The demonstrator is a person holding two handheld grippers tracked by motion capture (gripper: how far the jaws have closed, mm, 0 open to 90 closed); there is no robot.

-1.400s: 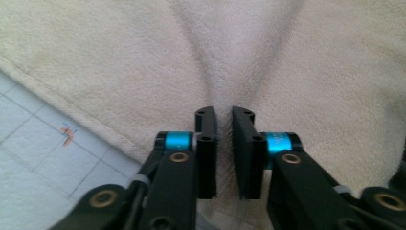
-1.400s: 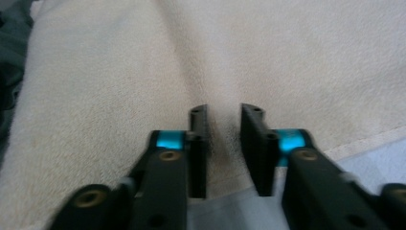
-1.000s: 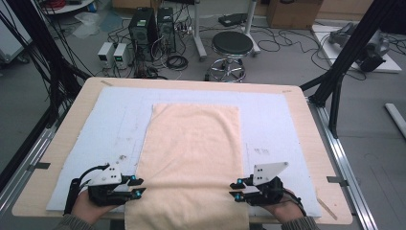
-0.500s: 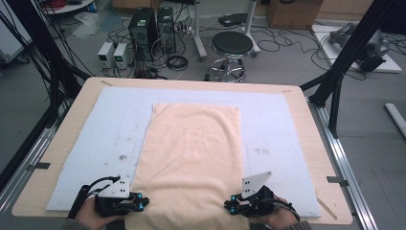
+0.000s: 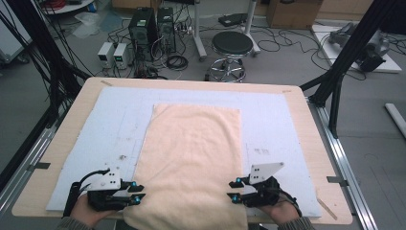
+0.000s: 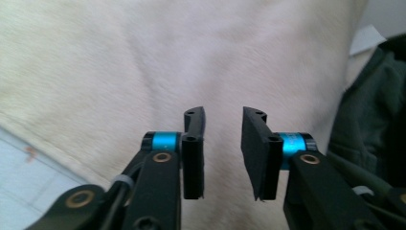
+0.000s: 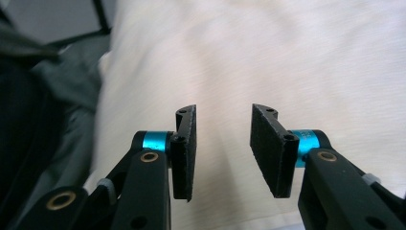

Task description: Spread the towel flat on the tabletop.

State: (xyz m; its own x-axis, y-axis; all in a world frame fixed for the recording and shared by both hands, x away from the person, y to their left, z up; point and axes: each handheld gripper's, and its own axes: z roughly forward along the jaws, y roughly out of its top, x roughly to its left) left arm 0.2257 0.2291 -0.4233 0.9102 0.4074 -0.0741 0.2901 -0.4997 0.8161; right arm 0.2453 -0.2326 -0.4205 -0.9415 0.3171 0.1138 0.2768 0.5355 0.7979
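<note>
Left gripper and right gripper: jaws parted, just been opening, nothing clamped.
Cream towel lies flat on bench, long axis running away; near corners sit inboard of each gripper, equally close.

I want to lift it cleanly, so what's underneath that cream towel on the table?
The cream towel lies on a pale blue mat, which covers the wooden table. Its near edge hangs over the table's front. Whatever lies directly beneath the towel is covered.
</note>
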